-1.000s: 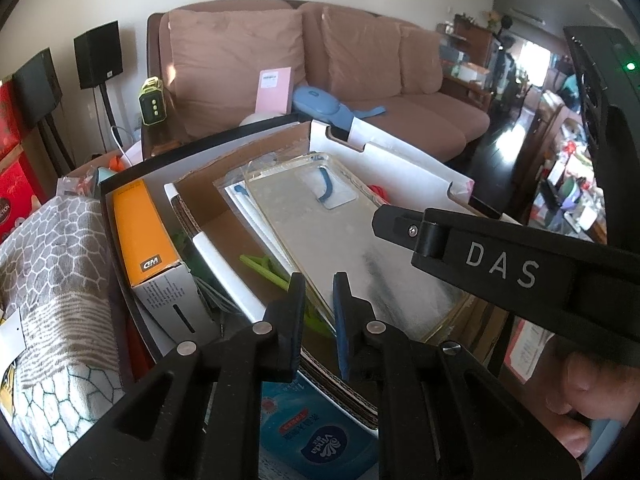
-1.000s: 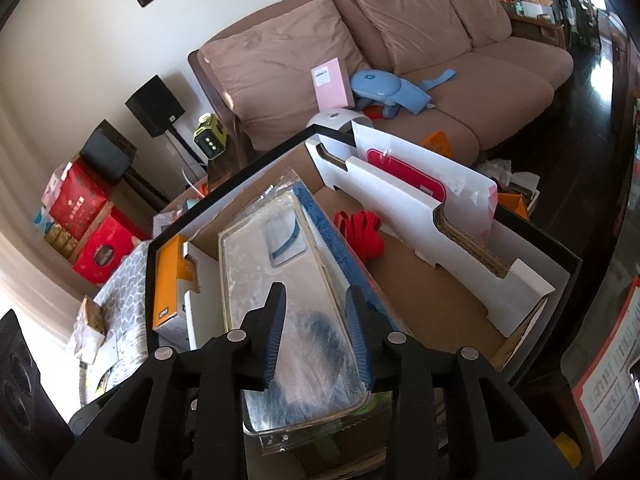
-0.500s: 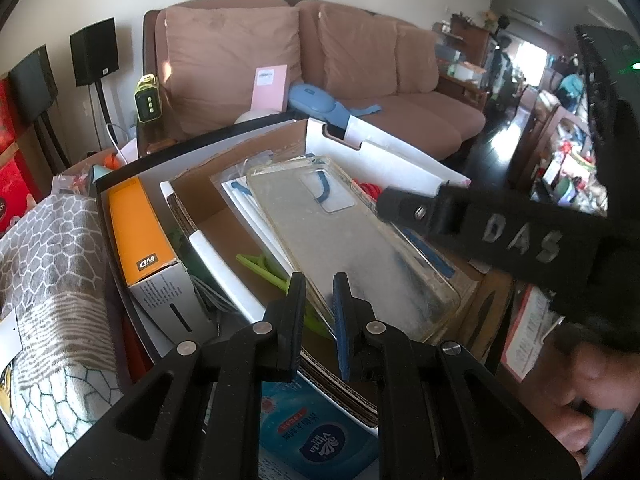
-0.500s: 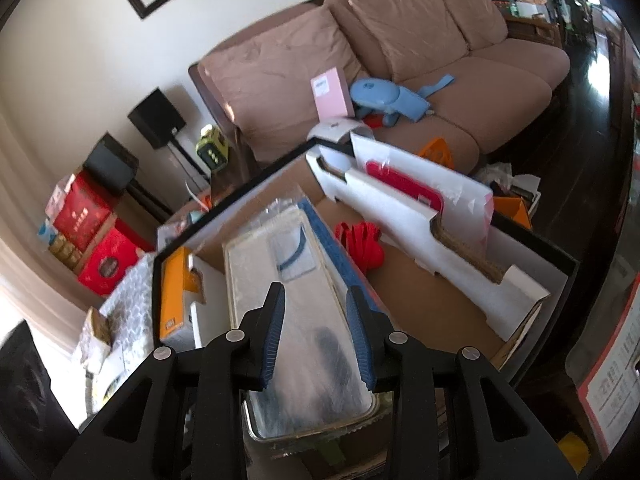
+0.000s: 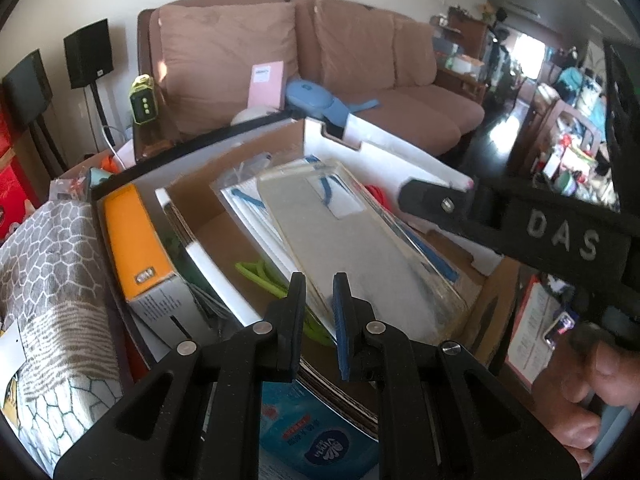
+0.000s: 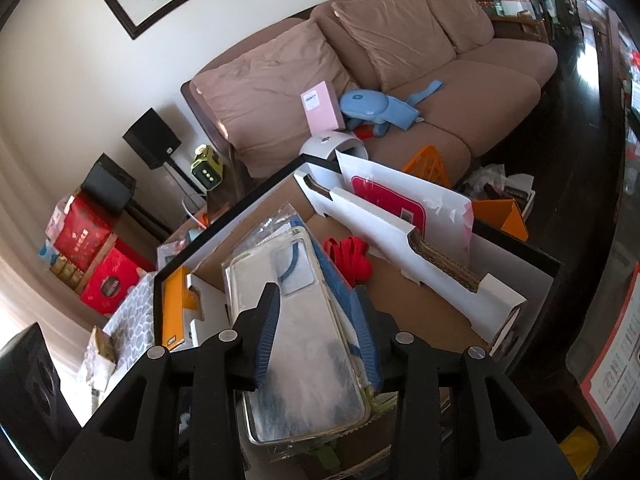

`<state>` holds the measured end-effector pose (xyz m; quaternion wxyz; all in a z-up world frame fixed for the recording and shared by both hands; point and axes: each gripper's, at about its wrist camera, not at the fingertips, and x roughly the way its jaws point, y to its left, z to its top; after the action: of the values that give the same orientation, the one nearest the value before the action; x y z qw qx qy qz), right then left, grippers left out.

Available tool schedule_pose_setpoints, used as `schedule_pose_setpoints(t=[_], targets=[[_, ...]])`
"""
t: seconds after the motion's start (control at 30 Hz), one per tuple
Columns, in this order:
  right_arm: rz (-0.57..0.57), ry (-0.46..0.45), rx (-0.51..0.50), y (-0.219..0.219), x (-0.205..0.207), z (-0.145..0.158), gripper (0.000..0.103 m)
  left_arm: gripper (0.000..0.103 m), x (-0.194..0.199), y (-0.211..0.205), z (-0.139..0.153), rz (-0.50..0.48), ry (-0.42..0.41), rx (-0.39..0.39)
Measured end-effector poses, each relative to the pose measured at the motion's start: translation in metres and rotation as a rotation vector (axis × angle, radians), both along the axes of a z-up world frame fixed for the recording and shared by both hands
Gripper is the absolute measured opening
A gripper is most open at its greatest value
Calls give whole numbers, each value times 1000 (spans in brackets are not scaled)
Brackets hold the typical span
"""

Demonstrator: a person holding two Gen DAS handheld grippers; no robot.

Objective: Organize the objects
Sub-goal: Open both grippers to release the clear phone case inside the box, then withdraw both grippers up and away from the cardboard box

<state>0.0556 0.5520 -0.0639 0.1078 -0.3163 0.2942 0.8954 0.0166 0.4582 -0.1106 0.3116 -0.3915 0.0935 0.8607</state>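
The near end of the clear phone case (image 6: 304, 344) is partly hidden behind the fingers of the right gripper (image 6: 316, 336), and what lies under the case is hard to make out beyond plastic sleeves and a blue strip. In the left wrist view the same case (image 5: 352, 248) is seen whole except for its near corner, which is cut off by the left gripper (image 5: 318, 316).

A cardboard box (image 6: 424, 304) with white dividers is seen crammed with things: an orange carton (image 5: 132, 240) at the left, a red bundle (image 6: 348, 256) to the right of the case, a green clip (image 5: 260, 272) below the stack. Beyond the box a brown sofa (image 6: 400, 60) is set against a pale wall, with a pink card (image 6: 322, 106) and a blue toy (image 6: 376, 108) on its seat. Black speakers (image 5: 86, 54) are stood at the far left.

The case is laid flat on top of the stack in the middle of the box, its long axis running from near to far, camera cutout at the far end.

The right gripper's jaws are opening, with the case between them; no pad is seen pressing on it. The left gripper's jaws are nearly closed; whether anything is pinched cannot be told. A hand (image 5: 588, 400) is seen at the near right, holding the right gripper's handle.
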Motion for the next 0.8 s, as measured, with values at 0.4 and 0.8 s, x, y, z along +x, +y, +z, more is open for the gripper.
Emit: schedule_pose_setpoints(t=[0.4, 0.8], targets=[[-51, 15, -34, 15, 8, 0, 43, 6, -15, -9, 12, -17, -52, 2], [-60, 1, -42, 20, 11, -3, 48, 6, 1, -1, 8, -139, -180, 45]])
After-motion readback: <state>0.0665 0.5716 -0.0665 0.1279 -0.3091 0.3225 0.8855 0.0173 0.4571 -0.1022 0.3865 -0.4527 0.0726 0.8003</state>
